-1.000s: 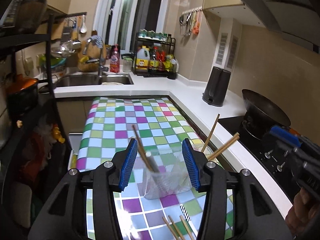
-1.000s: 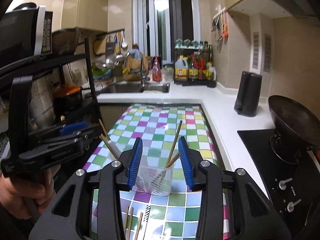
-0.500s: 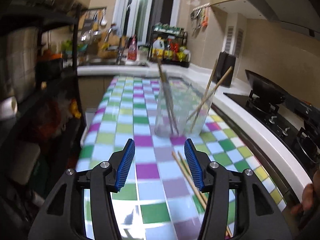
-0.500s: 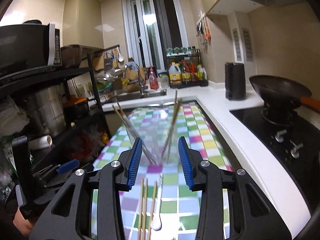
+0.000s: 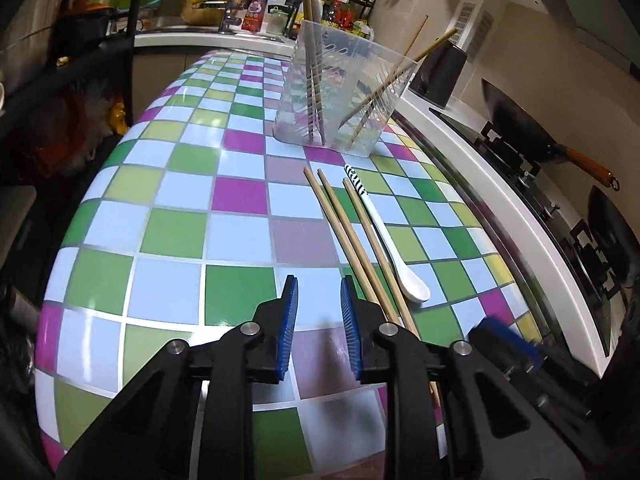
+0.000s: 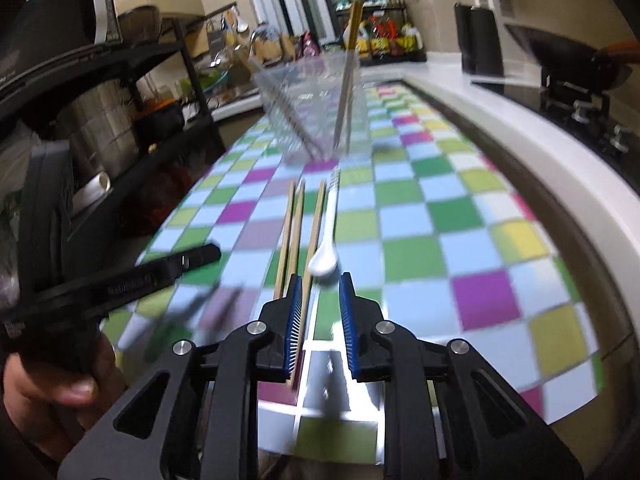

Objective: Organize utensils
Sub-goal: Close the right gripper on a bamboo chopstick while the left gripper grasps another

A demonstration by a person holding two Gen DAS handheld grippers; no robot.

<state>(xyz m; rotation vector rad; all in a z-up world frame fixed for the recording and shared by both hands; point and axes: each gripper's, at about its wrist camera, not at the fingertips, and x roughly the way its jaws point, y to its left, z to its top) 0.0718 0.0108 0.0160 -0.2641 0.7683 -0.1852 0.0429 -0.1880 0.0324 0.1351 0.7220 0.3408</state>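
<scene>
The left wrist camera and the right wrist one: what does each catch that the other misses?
Only the left view shows the sink tap and a second wok at its right edge. Only the right view shows the microwave on the black rack and the hand holding the left gripper. Both show the clear holder with chopsticks standing in it, three loose chopsticks, the white spoon and the checkered tabletop.

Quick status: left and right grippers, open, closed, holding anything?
Left gripper: jaws closing, nothing between them.
Right gripper: jaws closing, one wooden chopstick between them, not yet pinched.
</scene>
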